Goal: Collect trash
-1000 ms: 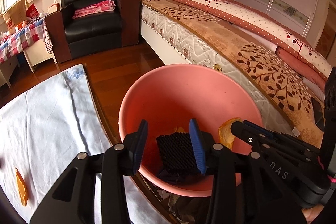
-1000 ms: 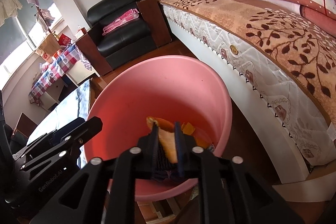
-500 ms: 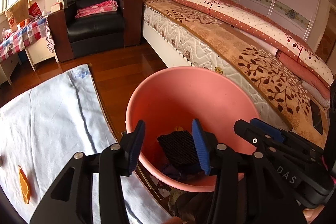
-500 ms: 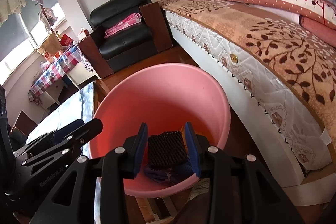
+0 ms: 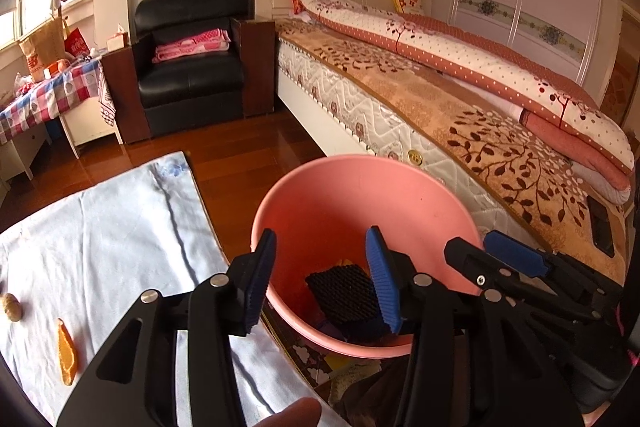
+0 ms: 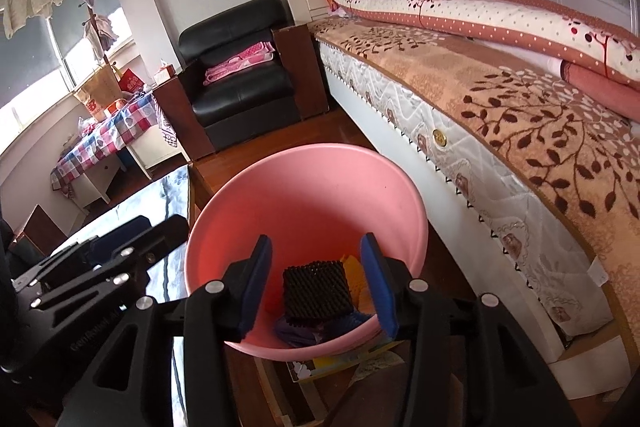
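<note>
A pink bin (image 5: 360, 195) stands on the floor between the table and the bed. Inside it lie a black mesh foam piece (image 5: 344, 287) and yellow-orange peel (image 6: 354, 267). My left gripper (image 5: 320, 255) hangs open above the bin's near rim with nothing in it. Beside it, my right gripper (image 6: 316, 251) is over the bin with its jaws opening and nothing between them. An orange peel (image 5: 66, 355) and a small brown nut-like thing (image 5: 11, 307) rest on the table's pale blue cloth (image 5: 120, 235).
A bed (image 5: 460, 115) runs along the right, close to the bin. A black armchair (image 5: 192, 67) stands at the back and a checked-cloth table (image 5: 48, 95) at far left. Wooden floor (image 5: 248, 147) lies between them. A fingertip (image 5: 292, 415) shows at the bottom.
The right gripper let go of an orange peel, which dropped into the bin, and its jaws spread wide. Both grippers rose and drew back from the bin.
</note>
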`<act>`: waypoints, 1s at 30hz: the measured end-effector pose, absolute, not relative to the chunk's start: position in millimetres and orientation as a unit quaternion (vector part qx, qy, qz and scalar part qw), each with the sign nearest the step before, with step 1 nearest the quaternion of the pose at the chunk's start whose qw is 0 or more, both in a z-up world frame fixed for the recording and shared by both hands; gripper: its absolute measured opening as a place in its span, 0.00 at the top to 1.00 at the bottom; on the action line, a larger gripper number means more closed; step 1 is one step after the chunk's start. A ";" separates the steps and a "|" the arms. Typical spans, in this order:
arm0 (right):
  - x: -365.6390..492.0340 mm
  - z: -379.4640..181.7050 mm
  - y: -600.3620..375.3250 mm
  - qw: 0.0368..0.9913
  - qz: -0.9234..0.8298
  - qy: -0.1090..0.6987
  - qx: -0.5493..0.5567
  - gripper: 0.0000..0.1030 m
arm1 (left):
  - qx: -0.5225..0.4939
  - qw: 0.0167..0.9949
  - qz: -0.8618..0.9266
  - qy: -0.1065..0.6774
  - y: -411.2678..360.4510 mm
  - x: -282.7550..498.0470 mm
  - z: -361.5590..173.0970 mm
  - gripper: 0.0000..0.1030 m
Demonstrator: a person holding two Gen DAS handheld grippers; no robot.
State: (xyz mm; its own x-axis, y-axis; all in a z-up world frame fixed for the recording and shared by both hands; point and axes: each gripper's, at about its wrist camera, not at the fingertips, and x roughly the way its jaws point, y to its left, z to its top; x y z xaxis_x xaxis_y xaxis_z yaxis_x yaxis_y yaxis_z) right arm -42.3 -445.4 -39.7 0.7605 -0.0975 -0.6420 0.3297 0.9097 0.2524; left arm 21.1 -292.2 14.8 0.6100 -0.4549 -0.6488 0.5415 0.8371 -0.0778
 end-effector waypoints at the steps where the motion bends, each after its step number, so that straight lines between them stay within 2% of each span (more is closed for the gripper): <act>1: -43.8 -38.3 -444.0 0.922 -0.118 0.324 0.175 0.52 | 0.062 0.896 -0.277 0.341 -291.3 19.8 17.0 0.55; 8: -56.1 -25.1 -427.6 0.932 -0.135 0.300 0.149 0.44 | 0.052 0.903 -0.271 0.329 -281.4 15.0 28.7 0.55; 30: -74.3 -5.5 -399.9 0.940 -0.149 0.276 0.131 0.42 | 0.030 0.917 -0.255 0.304 -246.3 -1.4 48.9 0.55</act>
State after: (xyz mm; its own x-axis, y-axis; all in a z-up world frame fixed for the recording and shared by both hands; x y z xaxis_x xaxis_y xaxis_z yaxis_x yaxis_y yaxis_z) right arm -74.3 -399.9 -5.5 0.8032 -0.2073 -0.5584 0.3520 0.9214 0.1644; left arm -1.4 -246.3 48.9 0.6842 -0.4499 -0.5740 0.4868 0.8678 -0.0998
